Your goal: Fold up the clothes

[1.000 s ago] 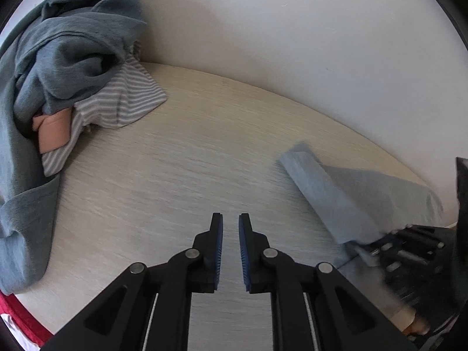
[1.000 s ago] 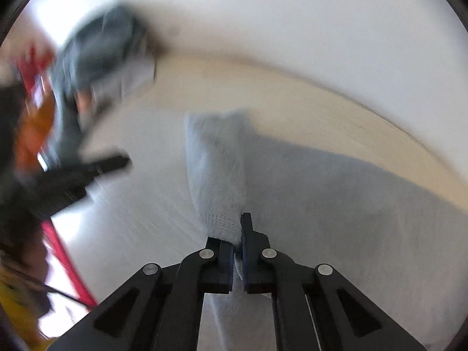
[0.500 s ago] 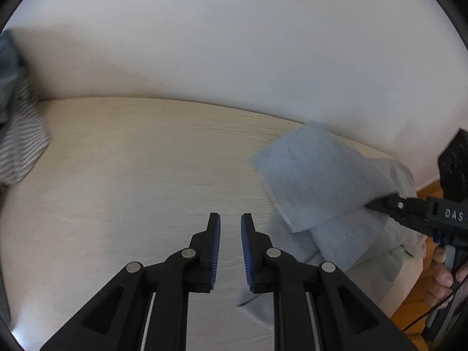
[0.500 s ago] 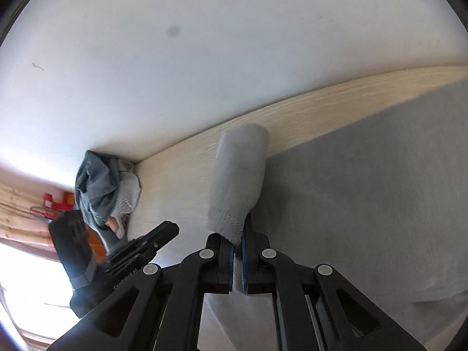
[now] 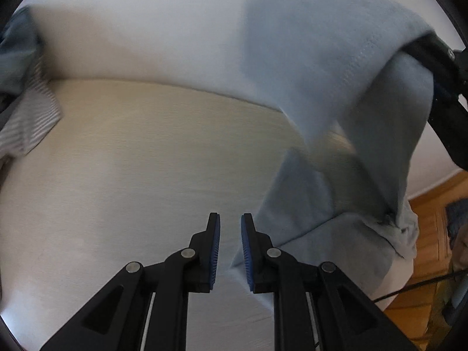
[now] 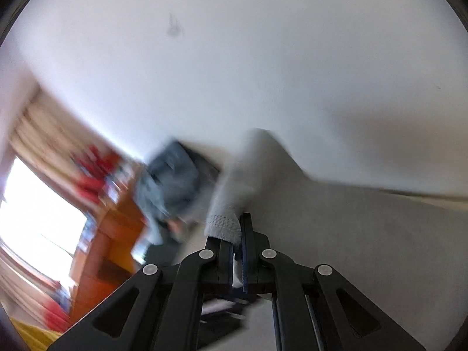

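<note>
A light blue-grey garment [image 5: 330, 93] hangs lifted above the pale wooden table [image 5: 146, 158] at the right of the left wrist view, its lower part still draped on the table's right end. My right gripper [image 6: 238, 228] is shut on the hemmed edge of this garment [image 6: 248, 181]; its black fingers [image 5: 433, 67] show at the upper right of the left wrist view. My left gripper [image 5: 229, 225] is open and empty, low over the table, just left of the garment's lower edge.
A pile of clothes with a grey-blue top [image 5: 14, 46] and a striped piece [image 5: 32, 117] lies at the table's far left; it shows blurred in the right wrist view [image 6: 172, 181]. A white wall stands behind the table. Wooden floor [image 5: 433, 219] lies past the right end.
My right gripper has lifted the garment's edge high off the table and swung upward. The left gripper has stayed open and shifted slightly nearer to the garment.
</note>
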Motion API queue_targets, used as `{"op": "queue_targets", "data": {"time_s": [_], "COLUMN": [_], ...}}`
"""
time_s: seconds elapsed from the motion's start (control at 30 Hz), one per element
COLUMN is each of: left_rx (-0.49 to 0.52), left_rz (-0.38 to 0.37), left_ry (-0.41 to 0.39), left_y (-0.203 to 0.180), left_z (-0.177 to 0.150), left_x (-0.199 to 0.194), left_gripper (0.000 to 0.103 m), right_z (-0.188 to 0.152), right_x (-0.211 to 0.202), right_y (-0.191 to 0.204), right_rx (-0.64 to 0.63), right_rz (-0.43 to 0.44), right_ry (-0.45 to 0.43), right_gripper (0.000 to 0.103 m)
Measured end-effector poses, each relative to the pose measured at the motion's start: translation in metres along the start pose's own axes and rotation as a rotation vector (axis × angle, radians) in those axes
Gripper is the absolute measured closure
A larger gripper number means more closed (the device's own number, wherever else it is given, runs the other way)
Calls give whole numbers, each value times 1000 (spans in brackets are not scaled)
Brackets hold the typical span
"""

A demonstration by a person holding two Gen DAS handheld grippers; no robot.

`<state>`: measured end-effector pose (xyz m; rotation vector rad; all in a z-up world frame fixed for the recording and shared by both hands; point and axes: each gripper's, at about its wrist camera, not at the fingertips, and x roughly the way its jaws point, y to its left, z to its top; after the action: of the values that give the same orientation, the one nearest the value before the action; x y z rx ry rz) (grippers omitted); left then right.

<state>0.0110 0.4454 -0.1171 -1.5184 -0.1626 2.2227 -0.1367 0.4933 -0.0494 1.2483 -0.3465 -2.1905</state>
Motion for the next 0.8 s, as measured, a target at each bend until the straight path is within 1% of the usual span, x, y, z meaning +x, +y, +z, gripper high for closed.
{"op": "queue_targets", "data": {"time_s": [0.07, 0.1, 0.17, 0.23, 0.3, 0.37, 0.43, 0.5, 0.57, 0.67, 0.73, 0.8], "left_rx": [-33, -48, -67, -70, -58, -32, -9, 10, 28, 74, 105, 112], "left_rz": [23, 28, 36, 38, 30, 20, 5, -18, -25, -23, -9, 5], "left_ry": [0, 0, 1, 3, 13, 24, 34, 51, 69, 84, 91, 91], "left_y": [7, 10, 15, 16, 12, 5, -3, -10, -11, -19, -24, -24], "left_z": [-7, -12, -14, -15, -15, -15, -16, -15, -4, 10, 18, 23], "left_x": [-2, -4, -4, -3, 0, 2, 6, 12, 21, 37, 46, 50], "left_gripper": [90, 90, 90, 90, 90, 90, 90, 90, 90, 90, 90, 90], "right_z": [-17, -25, -39, -48, -55, -67, -84, -102, -119, -139, -145, -148], "right_x": [37, 49, 59, 53, 41, 18, -2, -1, 7, 37, 49, 58], "right_y": [-7, -11, -22, -28, -27, -25, -19, -9, 2, 16, 23, 29], "right_rx": [-53, -62, -51, -8, 2, -35, -93, -133, -164, -189, -215, -248], "right_rz": [-175, -237, -308, -310, -307, -312, -286, -275, -271, -277, -314, -354], "right_ry": [126, 163, 196, 202, 194, 199, 255, 306, 353, 413, 420, 419], "right_gripper": [96, 96, 95, 93, 84, 77, 70, 55, 52, 52, 52, 52]}}
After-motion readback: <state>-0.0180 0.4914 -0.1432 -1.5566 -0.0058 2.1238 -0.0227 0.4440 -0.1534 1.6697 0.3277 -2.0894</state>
